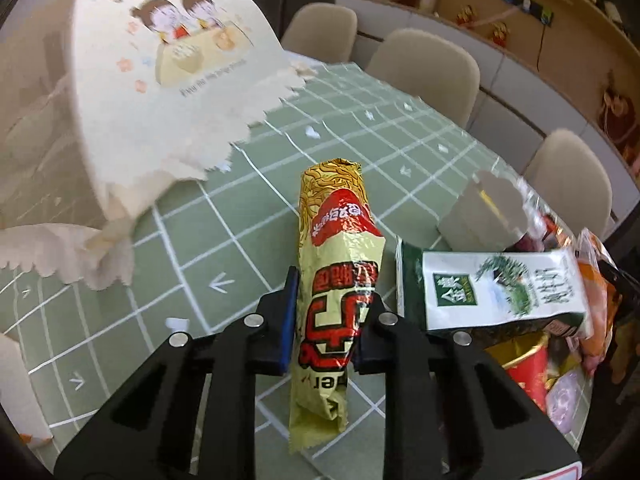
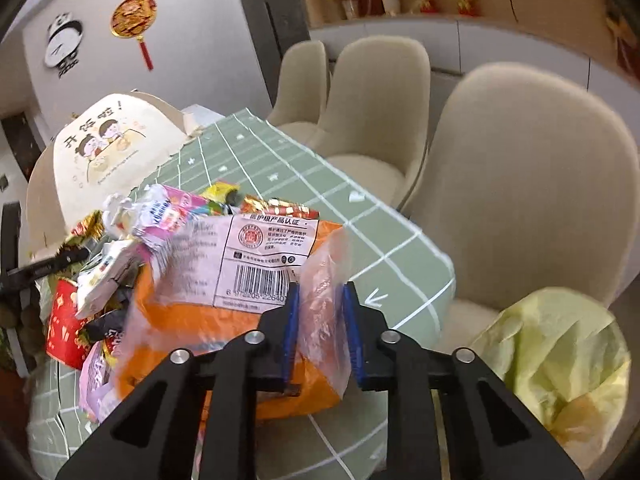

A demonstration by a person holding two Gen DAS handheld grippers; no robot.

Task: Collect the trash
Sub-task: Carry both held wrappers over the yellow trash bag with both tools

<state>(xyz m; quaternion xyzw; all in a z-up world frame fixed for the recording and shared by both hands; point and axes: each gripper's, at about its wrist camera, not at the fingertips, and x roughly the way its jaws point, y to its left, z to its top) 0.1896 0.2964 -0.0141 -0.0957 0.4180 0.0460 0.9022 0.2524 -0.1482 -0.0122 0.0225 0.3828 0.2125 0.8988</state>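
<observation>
The left hand-held gripper (image 1: 326,316) pinches a yellow-and-red crinkled foil snack wrapper (image 1: 334,264) lying on the green grid-patterned surface (image 1: 240,200). The right hand-held gripper (image 2: 320,320) pinches the clear edge of an orange plastic bag (image 2: 320,300) atop the litter pile.

two close downward views, shared table (image 1: 240,184)
</observation>
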